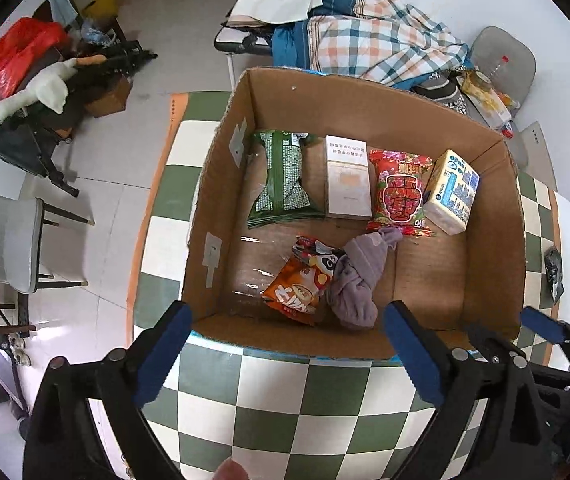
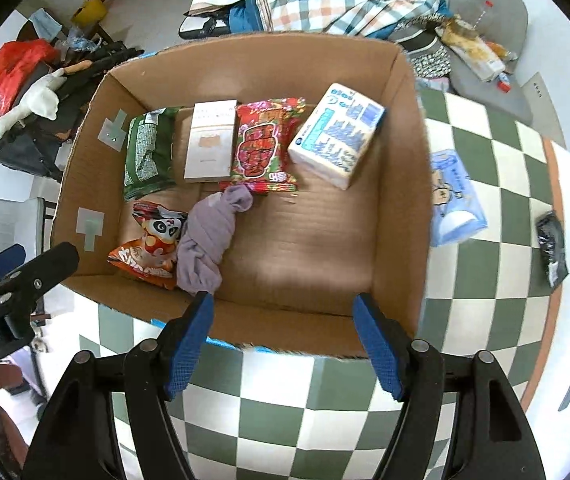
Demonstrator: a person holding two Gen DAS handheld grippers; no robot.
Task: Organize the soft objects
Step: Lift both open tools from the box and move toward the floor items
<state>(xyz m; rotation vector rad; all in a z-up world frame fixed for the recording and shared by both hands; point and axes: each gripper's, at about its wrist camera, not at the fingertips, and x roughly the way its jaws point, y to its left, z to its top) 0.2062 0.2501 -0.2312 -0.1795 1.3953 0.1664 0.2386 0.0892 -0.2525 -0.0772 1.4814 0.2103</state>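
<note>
An open cardboard box (image 1: pixel 489 216) (image 2: pixel 401 184) stands on the checkered table. Along its far side lie a green snack bag (image 1: pixel 283 178) (image 2: pixel 147 156), a white carton (image 1: pixel 347 178) (image 2: pixel 209 146), a red snack bag (image 1: pixel 399 192) (image 2: pixel 263 146) and a tissue pack (image 1: pixel 451 192) (image 2: pixel 337 134). Nearer lie an orange panda snack bag (image 1: pixel 305 280) (image 2: pixel 151 244) and a knotted purple cloth (image 1: pixel 359 280) (image 2: pixel 209 240). My left gripper (image 1: pixel 285 352) is open and empty above the box's near wall. My right gripper (image 2: pixel 283 344) is open and empty there too. A light-blue tissue pack (image 2: pixel 455 198) lies outside the box to its right.
A black packet (image 2: pixel 553 246) (image 1: pixel 553 276) lies on the table (image 2: pixel 285 416) at the right. A bed with a plaid blanket (image 1: pixel 369 28) stands behind the box. A grey chair (image 1: pixel 503 66) holds clutter at the back right. A white chair (image 1: pixel 5 236) and piled bags (image 1: pixel 17 56) stand left.
</note>
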